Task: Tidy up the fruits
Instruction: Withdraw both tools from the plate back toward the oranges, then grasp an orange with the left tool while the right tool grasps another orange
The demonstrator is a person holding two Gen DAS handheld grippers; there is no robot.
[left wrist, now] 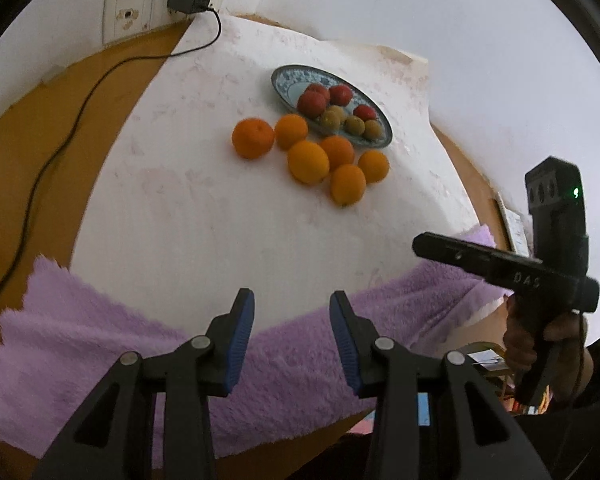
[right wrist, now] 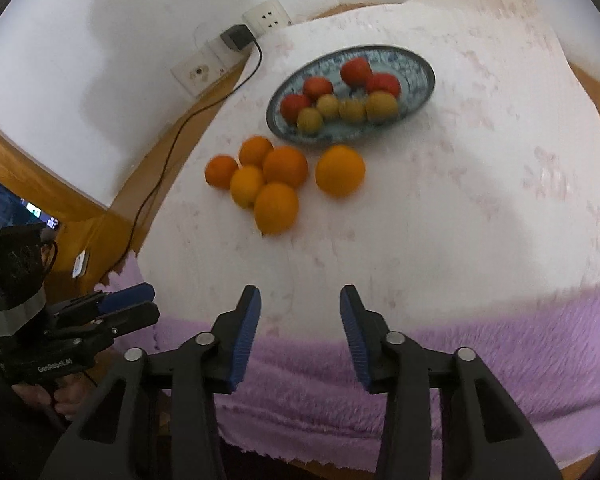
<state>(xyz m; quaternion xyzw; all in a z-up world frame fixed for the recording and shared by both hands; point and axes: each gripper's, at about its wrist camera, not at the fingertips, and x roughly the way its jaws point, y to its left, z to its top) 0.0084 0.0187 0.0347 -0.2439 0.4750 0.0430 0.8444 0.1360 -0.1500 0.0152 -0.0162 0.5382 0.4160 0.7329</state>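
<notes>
Several oranges (left wrist: 308,160) (right wrist: 276,184) lie in a loose cluster on a white cloth (left wrist: 220,220) (right wrist: 440,220). One orange (right wrist: 340,171) sits slightly apart to the right. Just behind them a blue patterned plate (left wrist: 288,84) (right wrist: 416,64) holds red fruits (left wrist: 312,103) (right wrist: 356,70) and yellow-green fruits (left wrist: 354,124) (right wrist: 381,106). My left gripper (left wrist: 292,304) (right wrist: 150,302) hovers open over the cloth's near edge, nothing between its blue pads. My right gripper (right wrist: 300,296) (left wrist: 422,246) is also open and empty, short of the oranges, held by a hand (left wrist: 520,336).
A purple fleece towel (left wrist: 100,332) (right wrist: 500,352) covers the near edge of the wooden table (left wrist: 40,152) (right wrist: 112,208). A black charger (left wrist: 188,0) (right wrist: 236,37) sits in a wall socket, and its cable (left wrist: 52,152) (right wrist: 172,140) trails across the table's left side. White walls enclose the back.
</notes>
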